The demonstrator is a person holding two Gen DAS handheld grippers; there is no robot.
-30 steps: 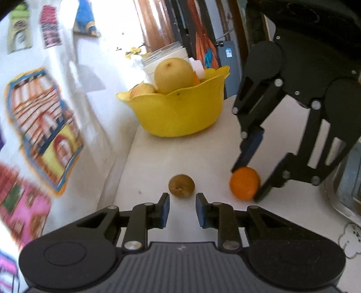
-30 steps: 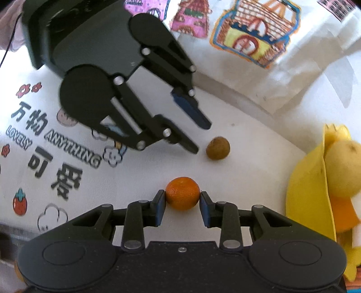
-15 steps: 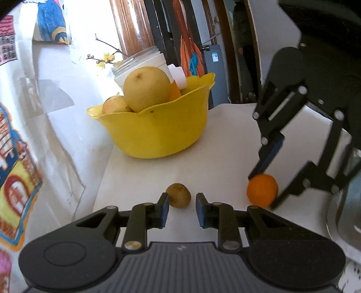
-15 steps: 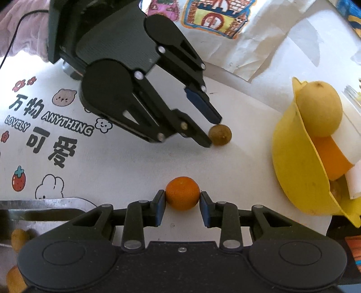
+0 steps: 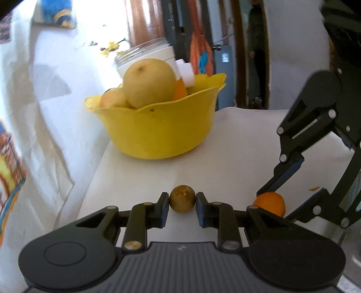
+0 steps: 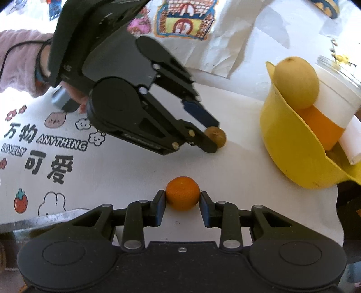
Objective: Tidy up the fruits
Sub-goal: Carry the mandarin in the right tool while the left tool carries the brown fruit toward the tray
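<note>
A small brown fruit [image 5: 182, 201] lies on the white tabletop, and my left gripper [image 5: 182, 204] is shut on it with a pad touching each side. From the right wrist view that gripper [image 6: 215, 138] reaches in from the upper left, its tips flanking the fruit [image 6: 218, 136]. My right gripper [image 6: 182, 199] is shut on a small orange [image 6: 182, 192], which rests on the table. That orange [image 5: 270, 202] also shows in the left wrist view, pinched by the right gripper [image 5: 274, 204]. A yellow bowl [image 5: 158, 133] holding a large pear [image 5: 149, 85] and other fruit stands beyond both.
A white lidded jar [image 5: 155, 54] stands behind the bowl. A cloth with coloured drawings [image 6: 185, 20] hangs along the wall side. A person's hand and pink sleeve [image 6: 20, 63] hold the left gripper. A metal sink rim [image 6: 45, 219] lies near the right gripper.
The left gripper has slid forward, so the brown fruit that lay ahead of its tips now sits between them. Both views have swung toward the bowl. The right gripper still holds the orange.
</note>
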